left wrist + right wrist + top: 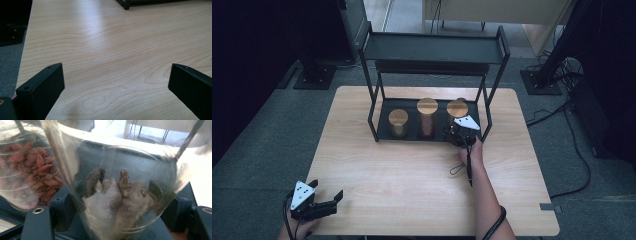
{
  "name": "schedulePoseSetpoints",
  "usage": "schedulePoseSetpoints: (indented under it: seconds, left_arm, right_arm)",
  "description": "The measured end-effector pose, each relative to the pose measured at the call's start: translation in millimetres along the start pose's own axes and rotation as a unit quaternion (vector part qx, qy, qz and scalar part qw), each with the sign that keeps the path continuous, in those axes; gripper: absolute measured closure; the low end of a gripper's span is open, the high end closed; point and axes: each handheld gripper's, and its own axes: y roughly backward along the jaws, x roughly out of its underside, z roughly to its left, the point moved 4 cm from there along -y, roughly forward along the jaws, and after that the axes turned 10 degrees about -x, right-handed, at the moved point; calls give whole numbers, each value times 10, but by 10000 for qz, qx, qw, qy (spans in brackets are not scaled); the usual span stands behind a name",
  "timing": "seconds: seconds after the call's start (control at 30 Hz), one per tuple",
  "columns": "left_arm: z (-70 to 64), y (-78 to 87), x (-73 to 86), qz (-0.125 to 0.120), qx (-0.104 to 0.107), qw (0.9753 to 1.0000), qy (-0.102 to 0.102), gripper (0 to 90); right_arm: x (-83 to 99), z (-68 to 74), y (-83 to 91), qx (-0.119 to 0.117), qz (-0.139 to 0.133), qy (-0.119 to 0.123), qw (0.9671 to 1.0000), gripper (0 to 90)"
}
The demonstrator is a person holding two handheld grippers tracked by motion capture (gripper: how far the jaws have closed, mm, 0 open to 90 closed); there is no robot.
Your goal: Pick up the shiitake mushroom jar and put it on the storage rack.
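Black two-tier metal rack (373, 107) at the table's far edge; on its lower shelf, three clear glass jars with round wooden lids. Right gripper (455, 135) reaching to the rightmost one — a clear glass jar of pale dried mushroom pieces (120, 195) — jaws set on either side of the glass and apparently closed on it. Just left of it on the rack, the taller jar of red dried berries (25, 167); further left, a shorter jar (398, 122). Left gripper (319, 202) idle well in front of the rack, at the near left corner of the pale wooden table (112, 50), jaws spread wide and empty. Step in hand, seemingly: securing the mushroom jar. Next move likely calls for a firm hold, then a level pull forward — clear of the rack's front post.
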Motion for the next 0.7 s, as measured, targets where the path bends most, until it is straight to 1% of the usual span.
schedulePoseSetpoints:
  seconds: [0.1, 0.17, 0.5, 0.67, 0.7]
  left_arm:
    - [-3, -1, 0, 4, -3, 10000, -17, 6]
    - [-2, 0, 0, 2, -8, 10000, -14, 6]
    - [-10, 0, 1, 14, -17, 10000, -49, 6]
    - [-13, -4, 1, 42, -32, 10000, -65, 6]
    - [-13, -5, 1, 44, -35, 10000, -65, 6]
  right_arm:
    - [24, -8, -8, 4, -15, -33, 10000, 254]
    - [24, -19, -11, -5, -26, -101, 9999, 254]
    - [32, -52, -33, -15, -80, -73, 9999, 252]
    - [57, -62, -34, -17, -181, -72, 9998, 251]
    - [66, -61, -37, -21, -143, -94, 9999, 240]
